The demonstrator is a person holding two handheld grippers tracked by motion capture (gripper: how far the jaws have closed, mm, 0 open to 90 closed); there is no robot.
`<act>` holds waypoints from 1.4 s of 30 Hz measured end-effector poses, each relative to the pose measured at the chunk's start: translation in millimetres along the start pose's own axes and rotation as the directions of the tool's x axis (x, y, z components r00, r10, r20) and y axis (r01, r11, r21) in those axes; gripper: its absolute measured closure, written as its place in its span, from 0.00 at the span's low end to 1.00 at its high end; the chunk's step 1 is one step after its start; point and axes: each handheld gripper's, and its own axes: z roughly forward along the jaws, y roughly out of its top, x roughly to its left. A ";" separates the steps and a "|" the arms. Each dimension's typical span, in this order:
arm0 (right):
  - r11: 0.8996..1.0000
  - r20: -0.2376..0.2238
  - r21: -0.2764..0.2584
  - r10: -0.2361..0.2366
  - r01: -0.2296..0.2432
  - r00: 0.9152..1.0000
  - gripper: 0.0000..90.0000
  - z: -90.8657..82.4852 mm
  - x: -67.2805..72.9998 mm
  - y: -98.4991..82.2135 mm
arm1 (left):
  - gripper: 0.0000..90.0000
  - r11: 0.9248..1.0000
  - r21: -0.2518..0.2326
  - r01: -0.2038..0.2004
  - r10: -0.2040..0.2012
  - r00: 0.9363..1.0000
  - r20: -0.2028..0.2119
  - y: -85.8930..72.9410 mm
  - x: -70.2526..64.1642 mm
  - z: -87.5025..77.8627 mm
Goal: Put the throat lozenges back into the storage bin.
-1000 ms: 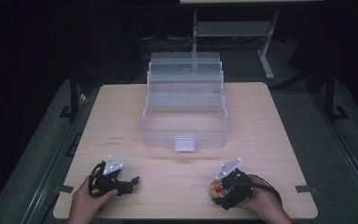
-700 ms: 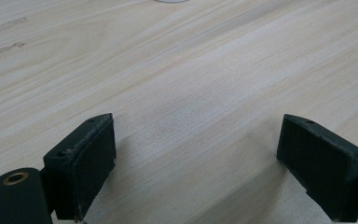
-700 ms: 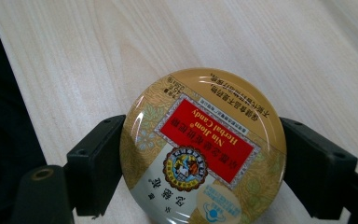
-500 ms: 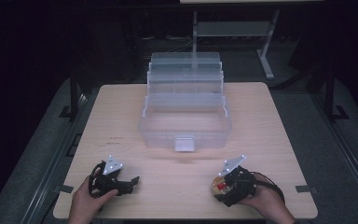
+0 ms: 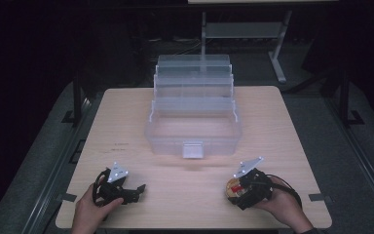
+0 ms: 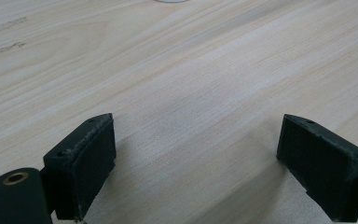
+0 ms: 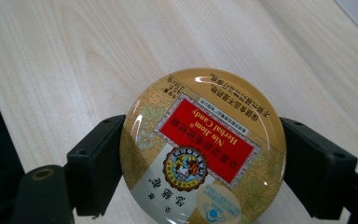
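Round gold candy tin (image 7: 203, 149), red label, flat on table

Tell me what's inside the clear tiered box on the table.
The clear tiered box stands open, and its front bin shows only bare plastic. The upper trays look empty too, though their stacked walls blur the view. The candy tin sits outside it, clamped in the right gripper.

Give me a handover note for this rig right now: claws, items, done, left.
Right claw: shut on the round candy tin, at the near right of the table.
Left claw: open, nothing between its jaws, resting at the near left.
Clear tiered organiser box: open at table centre, its trays look bare.
Done: tin gripped.
Left: probably carry the tin into the box and release it.
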 end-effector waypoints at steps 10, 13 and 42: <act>1.000 0.028 -0.016 0.023 -0.022 0.999 0.22 -9.0 -11.6 -0.2 | 0.12 1.000 0.000 0.000 0.000 1.000 0.000 0.0 0.0 0.0; 0.999 0.035 -0.020 0.031 -0.030 0.999 0.22 -10.9 -14.0 -0.2 | 0.12 1.000 0.000 0.000 0.000 1.000 0.000 0.0 0.0 0.0; 0.996 0.075 -0.054 0.078 -0.074 0.994 0.22 -27.6 -41.8 6.9 | 0.12 1.000 0.000 0.000 0.000 1.000 0.000 0.0 0.0 0.0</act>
